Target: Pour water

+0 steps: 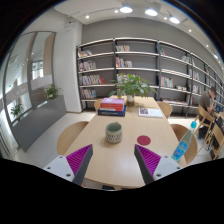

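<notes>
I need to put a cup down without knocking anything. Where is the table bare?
Bare wood lies between the gripper fingers, which stand open, short of the green mug. Beyond the mug it is crowded: book stack, plant, papers. The blue bottle occupies the right edge.

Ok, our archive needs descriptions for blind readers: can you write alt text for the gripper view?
An open gripper hangs above a wooden table, its pink pads apart and holding nothing. Beyond it on the table stand a cup, a blue bottle, a stack of books and a potted plant. Bookshelves line the wall behind.
</notes>
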A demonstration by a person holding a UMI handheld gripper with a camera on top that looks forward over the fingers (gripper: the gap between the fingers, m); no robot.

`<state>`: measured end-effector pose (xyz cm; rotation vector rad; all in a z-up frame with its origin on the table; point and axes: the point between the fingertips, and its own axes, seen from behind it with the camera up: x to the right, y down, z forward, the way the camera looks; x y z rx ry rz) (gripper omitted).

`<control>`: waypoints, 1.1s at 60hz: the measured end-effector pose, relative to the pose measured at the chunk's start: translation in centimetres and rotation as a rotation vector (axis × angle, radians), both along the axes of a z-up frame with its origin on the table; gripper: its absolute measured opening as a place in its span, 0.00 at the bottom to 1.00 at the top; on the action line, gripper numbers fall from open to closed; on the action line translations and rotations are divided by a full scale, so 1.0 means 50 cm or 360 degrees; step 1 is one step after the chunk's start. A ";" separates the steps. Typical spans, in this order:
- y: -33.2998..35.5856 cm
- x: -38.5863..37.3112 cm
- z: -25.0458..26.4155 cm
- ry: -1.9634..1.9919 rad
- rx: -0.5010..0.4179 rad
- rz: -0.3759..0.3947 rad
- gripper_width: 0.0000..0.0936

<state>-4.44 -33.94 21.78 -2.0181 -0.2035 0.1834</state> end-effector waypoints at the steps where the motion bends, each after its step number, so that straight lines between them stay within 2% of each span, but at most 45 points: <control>1: 0.002 0.005 0.001 0.0007 0.0007 -0.0015 0.92; 11: 0.013 0.171 -0.048 -0.0005 0.0063 -0.0184 0.92; 28: 0.051 0.504 -0.173 -0.0069 0.0024 -0.0536 0.91; 36: 0.121 0.610 -0.186 -0.0118 0.0104 -0.0611 0.91; 50: 0.277 0.671 -0.226 -0.0079 0.0185 -0.0566 0.91; 55: 0.322 0.674 -0.240 -0.0056 0.0212 -0.0543 0.82; 59: 0.345 0.676 -0.250 -0.0027 0.0247 -0.0528 0.60; 66: 0.373 0.667 -0.237 -0.0038 0.0329 -0.0542 0.55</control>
